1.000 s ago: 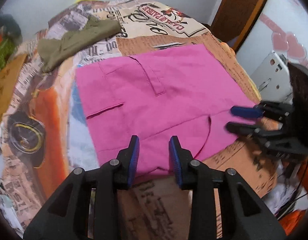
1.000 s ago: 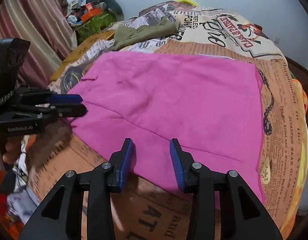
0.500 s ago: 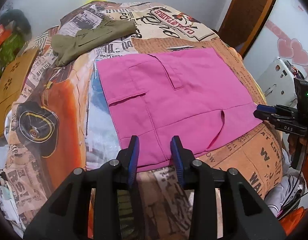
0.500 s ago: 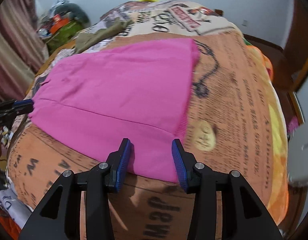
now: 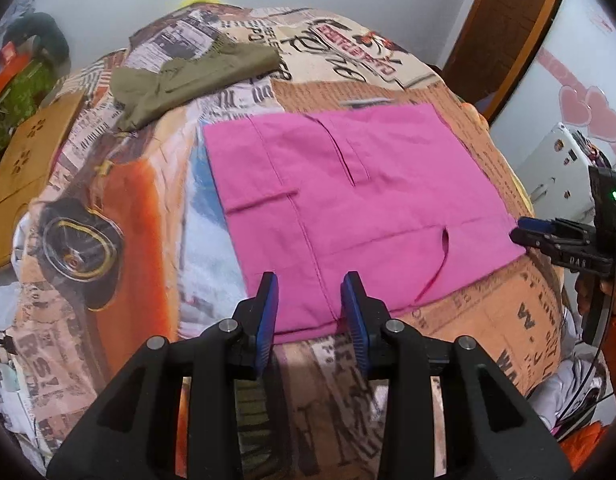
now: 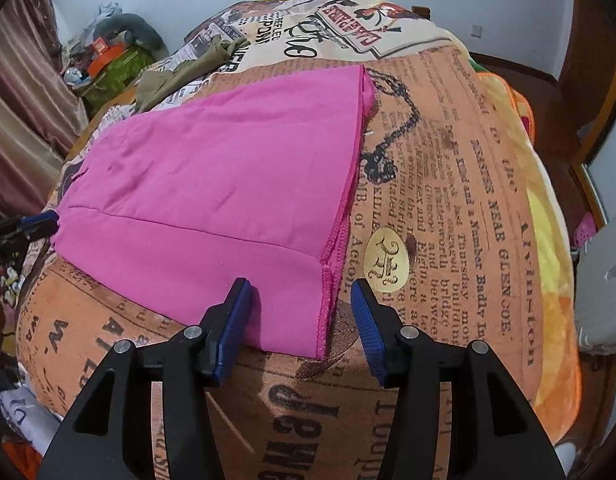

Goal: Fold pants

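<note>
Pink pants lie flat on the bed's newspaper-print blanket, waistband to the left and pocket slits showing. My left gripper hovers open over the near edge of the waist end, with cloth seen between its fingers but not pinched. My right gripper is at the near hem corner of the pants. Its jaws are opening and the stitched corner lies between them, untouched by the pads. Each gripper shows in the other's view: the right gripper at the right, the left gripper at the left.
An olive garment lies crumpled at the back left of the bed. A wooden board and a clutter pile sit beyond the left side. A white appliance and a brown door stand to the right. Loose clothes lie below the bed's front edge.
My right gripper slid to the right along the near edge of the pants to the hem corner and its jaws widened. The left gripper stayed at the waist end.
</note>
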Action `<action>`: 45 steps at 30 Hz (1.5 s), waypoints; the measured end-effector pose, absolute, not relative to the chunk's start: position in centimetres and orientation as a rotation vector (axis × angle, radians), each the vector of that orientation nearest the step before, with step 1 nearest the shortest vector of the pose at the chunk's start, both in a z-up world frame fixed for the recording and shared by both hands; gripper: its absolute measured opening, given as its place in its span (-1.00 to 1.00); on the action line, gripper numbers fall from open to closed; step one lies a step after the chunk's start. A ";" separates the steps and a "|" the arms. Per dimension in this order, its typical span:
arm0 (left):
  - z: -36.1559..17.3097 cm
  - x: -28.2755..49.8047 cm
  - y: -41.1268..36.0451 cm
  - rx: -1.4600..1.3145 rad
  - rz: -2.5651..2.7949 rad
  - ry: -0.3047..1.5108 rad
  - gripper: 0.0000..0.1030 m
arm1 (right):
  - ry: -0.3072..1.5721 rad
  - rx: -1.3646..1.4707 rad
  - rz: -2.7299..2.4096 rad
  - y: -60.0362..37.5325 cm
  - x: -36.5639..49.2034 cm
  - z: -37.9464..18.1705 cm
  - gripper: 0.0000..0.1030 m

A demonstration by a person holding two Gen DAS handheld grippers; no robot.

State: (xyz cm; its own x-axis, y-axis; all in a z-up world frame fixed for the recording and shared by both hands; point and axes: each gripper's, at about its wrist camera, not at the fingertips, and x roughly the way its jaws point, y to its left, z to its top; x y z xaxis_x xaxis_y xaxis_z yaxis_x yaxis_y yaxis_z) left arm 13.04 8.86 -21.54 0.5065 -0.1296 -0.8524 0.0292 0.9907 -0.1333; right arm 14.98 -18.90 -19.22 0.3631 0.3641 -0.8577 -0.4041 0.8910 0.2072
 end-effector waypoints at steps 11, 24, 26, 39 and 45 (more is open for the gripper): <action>-17.4 17.9 13.4 -0.173 0.007 0.943 -0.31 | 0.949 -0.055 0.516 -17.8 17.8 -15.0 -0.05; -20.7 25.1 14.8 -0.192 0.022 1.021 -0.31 | 0.920 -0.080 0.465 -17.4 25.1 -15.5 -0.05; -21.4 25.9 14.9 -0.203 0.022 1.035 -0.31 | 0.929 -0.080 0.461 -17.2 26.5 -16.1 -0.05; -24.8 27.5 14.8 -0.227 -0.014 1.102 -0.30 | 1.027 0.056 0.490 -16.7 33.8 -20.4 -0.05; -24.1 27.4 16.0 -0.255 0.033 1.075 -0.30 | 1.042 0.042 0.511 -16.0 34.2 -21.4 -0.05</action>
State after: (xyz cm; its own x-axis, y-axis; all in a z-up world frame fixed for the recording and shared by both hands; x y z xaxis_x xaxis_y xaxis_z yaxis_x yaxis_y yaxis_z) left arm 27.38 16.01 -24.13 0.4785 -0.0968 -0.8727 -0.1503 0.9702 -0.1900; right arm 34.22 -16.02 -21.37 0.3992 0.4228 -0.8136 -0.3838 0.8829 0.2706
